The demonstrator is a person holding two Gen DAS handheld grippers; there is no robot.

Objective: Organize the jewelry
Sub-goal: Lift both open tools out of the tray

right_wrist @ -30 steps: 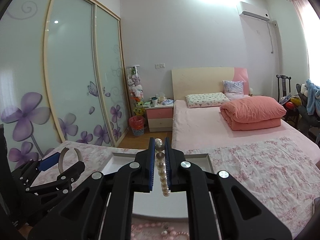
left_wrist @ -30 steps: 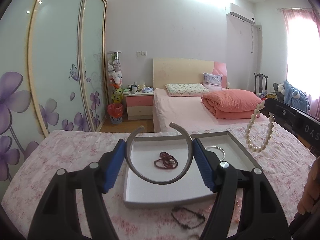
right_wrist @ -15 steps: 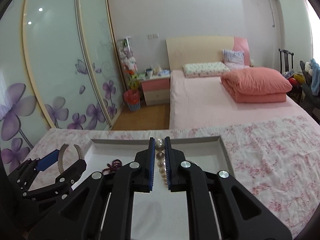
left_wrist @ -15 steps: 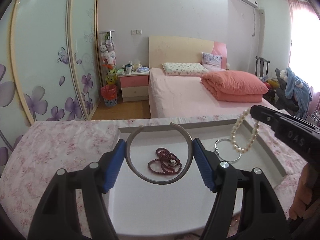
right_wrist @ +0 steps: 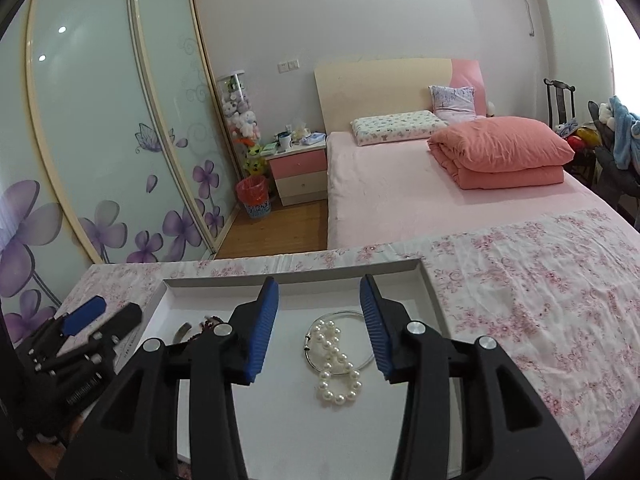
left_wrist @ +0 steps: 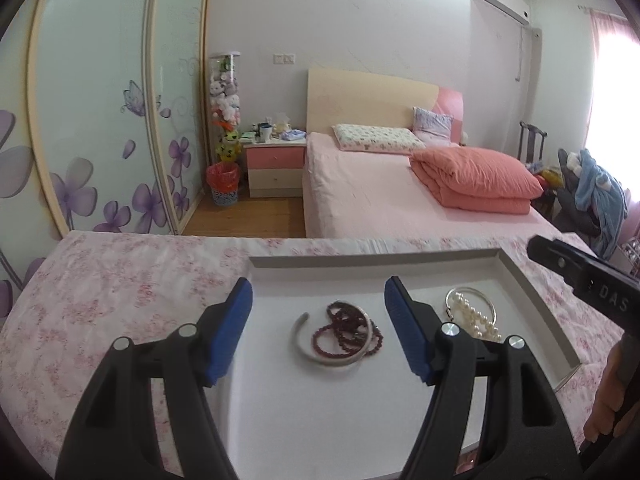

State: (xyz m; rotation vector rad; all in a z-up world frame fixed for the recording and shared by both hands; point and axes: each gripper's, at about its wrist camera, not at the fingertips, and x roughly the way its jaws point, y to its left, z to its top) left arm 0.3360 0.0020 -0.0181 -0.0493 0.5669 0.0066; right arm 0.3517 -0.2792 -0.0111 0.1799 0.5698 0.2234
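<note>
A white tray (left_wrist: 372,261) rests on the flowered cloth. My left gripper (left_wrist: 319,284) is open above it, nothing between its blue pads. Below it, a silver cuff bangle (left_wrist: 316,356) lies in the tray around a dark red bead bracelet (left_wrist: 348,330). To their right, the pearl bracelet (left_wrist: 478,318) lies across a thin silver bangle (left_wrist: 460,292). In the right wrist view my right gripper (right_wrist: 319,283) hangs over the pearl bracelet (right_wrist: 336,364) and thin bangle (right_wrist: 360,314). Its jaws are opening and hold nothing. The left gripper (right_wrist: 108,314) shows at the tray's (right_wrist: 296,276) left.
The flowered cloth (right_wrist: 540,300) covers the table all round the tray. Beyond the far edge are a pink bed (left_wrist: 400,200), a nightstand (left_wrist: 276,168) and sliding wardrobe doors (left_wrist: 100,120). A hand (left_wrist: 612,404) holds the right gripper's handle at the right edge.
The silver cuff has left the left gripper and now lies in the tray. The right gripper has opened and the pearl bracelet has dropped onto the thin bangle. Both grippers moved down over the tray.
</note>
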